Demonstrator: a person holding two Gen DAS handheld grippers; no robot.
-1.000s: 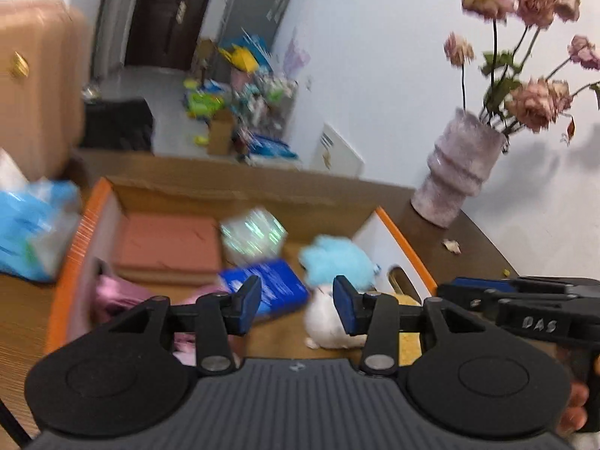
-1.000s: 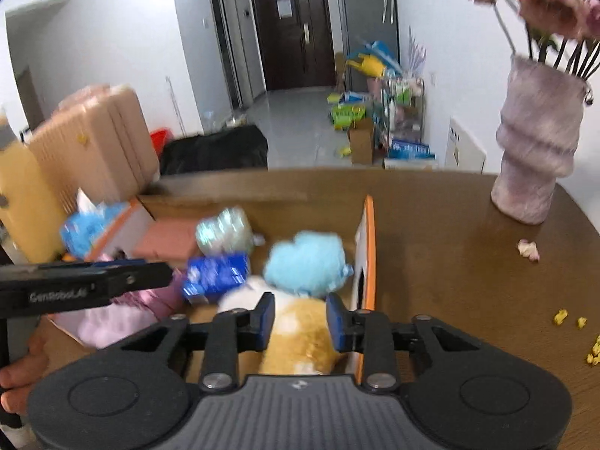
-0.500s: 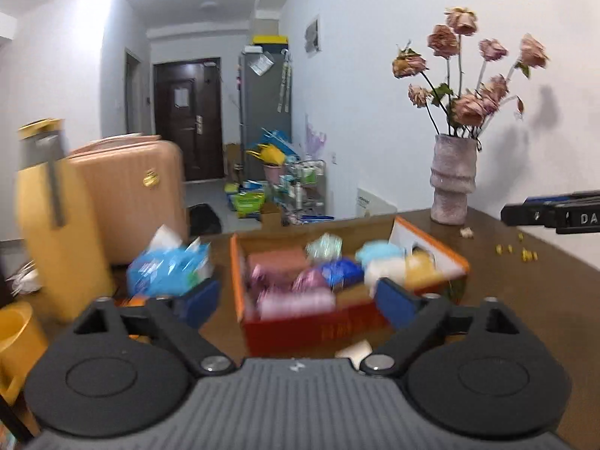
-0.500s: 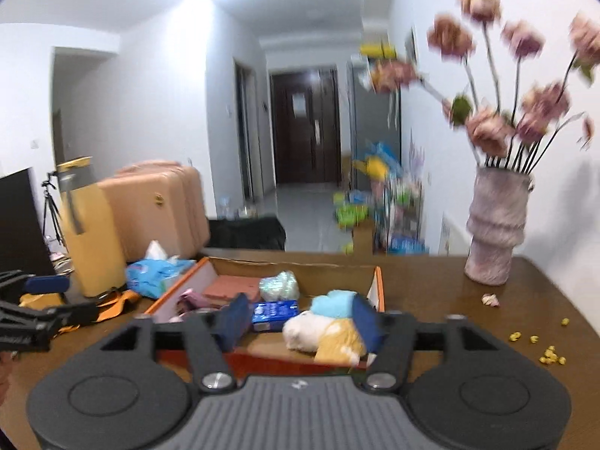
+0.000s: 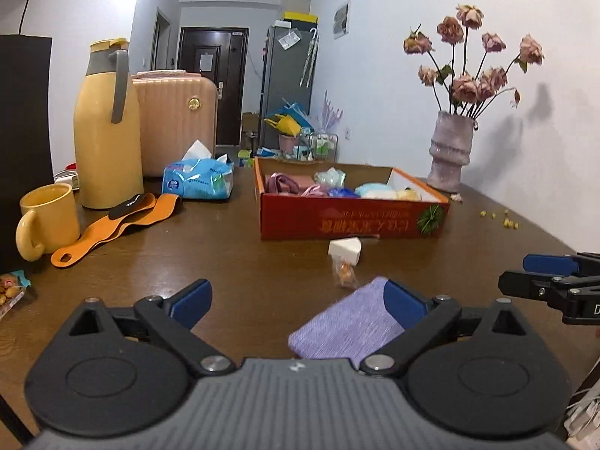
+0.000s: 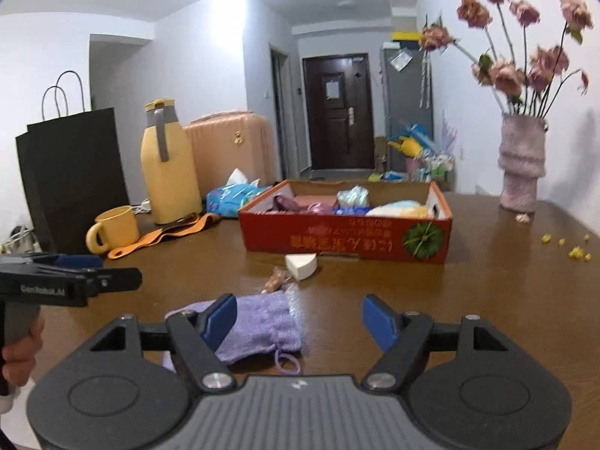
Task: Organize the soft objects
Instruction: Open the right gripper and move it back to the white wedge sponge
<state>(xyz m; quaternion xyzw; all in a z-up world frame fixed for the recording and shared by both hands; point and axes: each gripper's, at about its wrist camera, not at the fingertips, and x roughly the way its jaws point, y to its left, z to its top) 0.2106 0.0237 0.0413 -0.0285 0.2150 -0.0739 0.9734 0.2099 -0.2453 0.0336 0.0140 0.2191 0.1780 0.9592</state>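
A red cardboard box (image 5: 352, 221) (image 6: 345, 238) sits mid-table with several soft items in it: pink cloths, a blue packet, a light blue plush, a yellow plush. A purple knit pouch (image 5: 345, 322) (image 6: 262, 322) lies on the table near me. A white wedge sponge (image 5: 345, 249) (image 6: 301, 265) and a small wrapped snack (image 5: 345, 273) (image 6: 275, 279) lie between pouch and box. My left gripper (image 5: 298, 298) is open and empty, its right finger beside the pouch. My right gripper (image 6: 300, 317) is open and empty, its left finger over the pouch.
A yellow thermos jug (image 5: 107, 131), yellow mug (image 5: 47, 221), orange strap (image 5: 120, 221) and blue tissue pack (image 5: 198, 180) stand at the left. A vase of dried roses (image 5: 450, 150) stands at the right, with yellow crumbs (image 6: 566, 247). A black paper bag (image 6: 75, 172) stands far left.
Both grippers have pulled back from over the box to the near side of the table and opened wide. The purple pouch, sponge and snack have come into view.
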